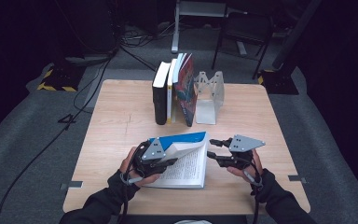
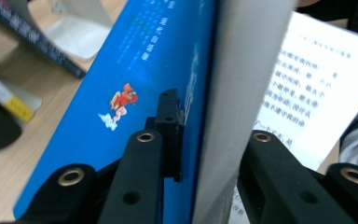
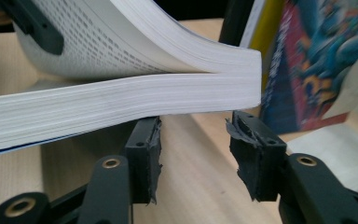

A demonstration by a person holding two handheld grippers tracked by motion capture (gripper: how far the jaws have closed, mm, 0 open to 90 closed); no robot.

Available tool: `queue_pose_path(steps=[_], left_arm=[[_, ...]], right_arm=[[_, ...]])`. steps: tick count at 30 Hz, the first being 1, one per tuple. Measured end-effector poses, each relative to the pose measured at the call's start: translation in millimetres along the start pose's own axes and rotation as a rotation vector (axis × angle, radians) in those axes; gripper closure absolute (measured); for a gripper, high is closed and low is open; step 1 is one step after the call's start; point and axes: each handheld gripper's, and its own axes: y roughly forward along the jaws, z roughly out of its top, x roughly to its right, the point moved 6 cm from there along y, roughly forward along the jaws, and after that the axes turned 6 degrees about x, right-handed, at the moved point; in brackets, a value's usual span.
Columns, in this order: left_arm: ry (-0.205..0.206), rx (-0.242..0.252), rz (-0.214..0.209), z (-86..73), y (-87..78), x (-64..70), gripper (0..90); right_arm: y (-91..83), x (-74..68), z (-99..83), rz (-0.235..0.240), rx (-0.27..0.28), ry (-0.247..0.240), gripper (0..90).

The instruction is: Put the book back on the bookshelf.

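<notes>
In the high view, the open book point(image 1: 186, 163) lay at the table's point(image 1: 121, 121) six o'clock edge; the left gripper point(image 1: 161, 163) sat on its nine o'clock side, the right gripper point(image 1: 213, 148) at three o'clock, forearms low. In the left gripper view, jaws clamped the blue cover point(image 2: 135, 102) and pages. In the right gripper view, jaws stood apart, empty, below the page block point(image 3: 121, 105).

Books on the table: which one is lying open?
The blue-covered book held by the left gripper; the other books stand closed beside the bookend.
</notes>
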Motion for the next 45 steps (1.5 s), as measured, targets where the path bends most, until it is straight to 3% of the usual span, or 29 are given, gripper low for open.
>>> queue_pose_path(steps=[7,11,20,25,28,30,33,37,39,42,45], left_arm=[[0.003,0.126,-0.056,15.8,10.7,0.6,76.9],[0.004,0.19,-0.054,14.1,5.3,-1.6,76.6],[-0.051,0.292,0.005,-3.9,-29.2,-10.9,75.1],[-0.068,0.303,0.044,-17.2,-41.1,-12.7,67.9],[-0.06,0.252,0.078,-29.6,-43.2,-10.8,64.9],[-0.069,0.22,0.077,-39.3,-40.3,-10.3,61.6],[-0.09,0.222,0.092,-47.0,-37.5,-12.0,65.8],[-0.102,0.236,0.04,-44.5,-33.5,-16.6,74.6],[-0.116,0.257,0.006,-42.9,-29.1,-17.4,74.8],[-0.093,0.263,-0.033,-35.2,-17.7,-14.7,74.4],[-0.102,0.276,-0.084,-25.9,-0.7,-13.1,73.8]], right_arm=[[-17.4,13.7,22.4,-0.065,0.05,-0.031,56.3],[-18.7,14.6,35.4,-0.074,0.064,-0.054,56.7],[5.0,-7.4,73.0,0.012,0.108,-0.08,55.8],[24.1,-22.1,80.6,0.041,0.087,-0.107,49.1],[34.4,-28.1,80.4,0.07,0.092,-0.076,46.6],[39.3,-31.9,80.5,0.084,0.098,-0.065,45.0],[44.4,-37.9,79.9,0.098,0.095,-0.075,43.8],[44.9,-40.0,80.4,0.11,0.104,-0.071,44.8],[41.7,-38.6,79.3,0.116,0.11,-0.066,44.7],[33.6,-33.6,77.0,0.118,0.121,-0.051,44.7],[21.8,-27.6,76.1,0.088,0.121,-0.052,44.6]])
